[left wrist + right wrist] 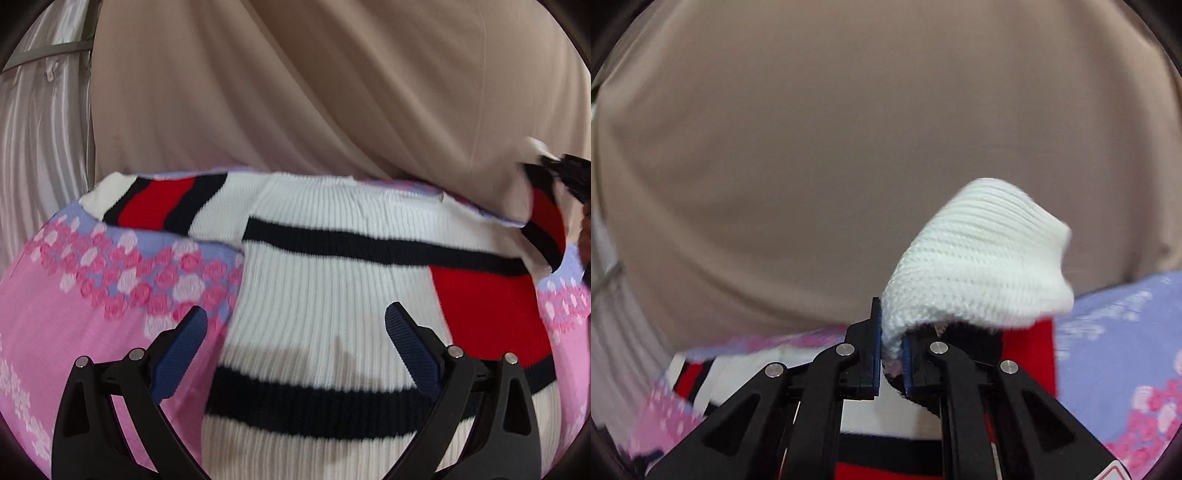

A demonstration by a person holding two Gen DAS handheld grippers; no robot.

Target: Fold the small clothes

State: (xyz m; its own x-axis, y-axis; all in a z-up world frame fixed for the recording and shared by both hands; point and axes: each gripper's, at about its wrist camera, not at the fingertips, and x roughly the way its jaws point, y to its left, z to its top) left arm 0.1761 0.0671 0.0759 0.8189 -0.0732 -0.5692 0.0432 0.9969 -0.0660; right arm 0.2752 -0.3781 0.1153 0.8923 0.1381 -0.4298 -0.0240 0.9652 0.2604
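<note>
My left claw (pixel 295 328) hangs with its blue-padded fingers (pixel 410 339) spread wide apart, gripping nothing, just above the ribbed white sweater (pixel 321 295) with navy and red stripes. The sweater lies spread on a pink and lavender floral sheet (pixel 110 280), one sleeve (pixel 155 203) angled off to the left. My right claw (pixel 891 354) is pinched tight on a white knit edge of the sweater (pixel 975 258), lifting it so it bunches above the fingers. A beige fabric (pixel 812 166) fills the background behind.
</note>
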